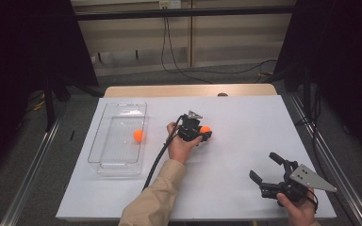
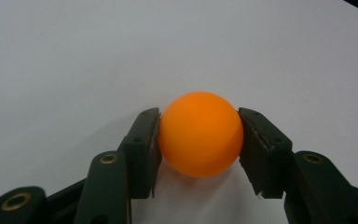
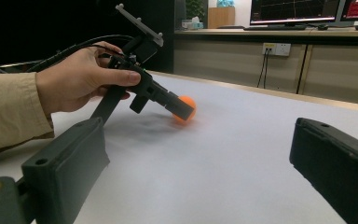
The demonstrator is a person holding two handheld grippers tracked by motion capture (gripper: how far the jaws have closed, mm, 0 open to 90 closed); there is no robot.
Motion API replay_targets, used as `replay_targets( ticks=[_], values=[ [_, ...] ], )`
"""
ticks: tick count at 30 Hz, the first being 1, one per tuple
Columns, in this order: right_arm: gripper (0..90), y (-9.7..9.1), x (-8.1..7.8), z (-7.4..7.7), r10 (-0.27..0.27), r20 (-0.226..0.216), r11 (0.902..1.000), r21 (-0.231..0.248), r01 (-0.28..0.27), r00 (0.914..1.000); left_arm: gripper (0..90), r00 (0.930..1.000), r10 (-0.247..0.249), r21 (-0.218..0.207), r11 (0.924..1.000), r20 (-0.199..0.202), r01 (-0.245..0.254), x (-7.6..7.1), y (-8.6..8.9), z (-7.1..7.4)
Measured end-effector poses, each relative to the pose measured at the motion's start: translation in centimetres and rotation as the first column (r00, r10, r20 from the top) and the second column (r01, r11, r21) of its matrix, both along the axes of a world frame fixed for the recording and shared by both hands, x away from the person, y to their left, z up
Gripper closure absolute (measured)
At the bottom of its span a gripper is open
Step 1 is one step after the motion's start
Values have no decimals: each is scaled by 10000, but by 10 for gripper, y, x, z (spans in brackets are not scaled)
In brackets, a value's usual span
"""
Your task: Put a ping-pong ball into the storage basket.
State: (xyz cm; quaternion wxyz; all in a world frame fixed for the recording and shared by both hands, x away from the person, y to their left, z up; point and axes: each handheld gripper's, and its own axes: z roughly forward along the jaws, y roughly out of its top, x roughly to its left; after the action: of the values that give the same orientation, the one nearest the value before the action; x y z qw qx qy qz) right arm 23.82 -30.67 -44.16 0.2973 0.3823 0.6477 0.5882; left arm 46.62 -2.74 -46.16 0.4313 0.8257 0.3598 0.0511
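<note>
With the left gripper clenched on the ball, lift it straight and carry it level to the bin.

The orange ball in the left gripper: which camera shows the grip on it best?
The left gripper view: the orange ball sits large between both pads, touching each. The high view shows it small, peeking past the left gripper. The right gripper view shows it from the side, on the table, half hidden by a jaw.
</note>
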Motion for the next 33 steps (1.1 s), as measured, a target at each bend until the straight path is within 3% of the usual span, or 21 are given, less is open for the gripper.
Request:
replay_targets(
  ticks=[15,33],
  values=[
    [33,0,0,0,-31,-18,10000,-16,31,10000,510,9994,-65,-163,9998,-342,59,-6,12,5],
    [33,0,0,0,-18,-20,10000,-32,18,10000,510,9987,-291,-339,9990,-423,276,-18,23,13]
  ],
)
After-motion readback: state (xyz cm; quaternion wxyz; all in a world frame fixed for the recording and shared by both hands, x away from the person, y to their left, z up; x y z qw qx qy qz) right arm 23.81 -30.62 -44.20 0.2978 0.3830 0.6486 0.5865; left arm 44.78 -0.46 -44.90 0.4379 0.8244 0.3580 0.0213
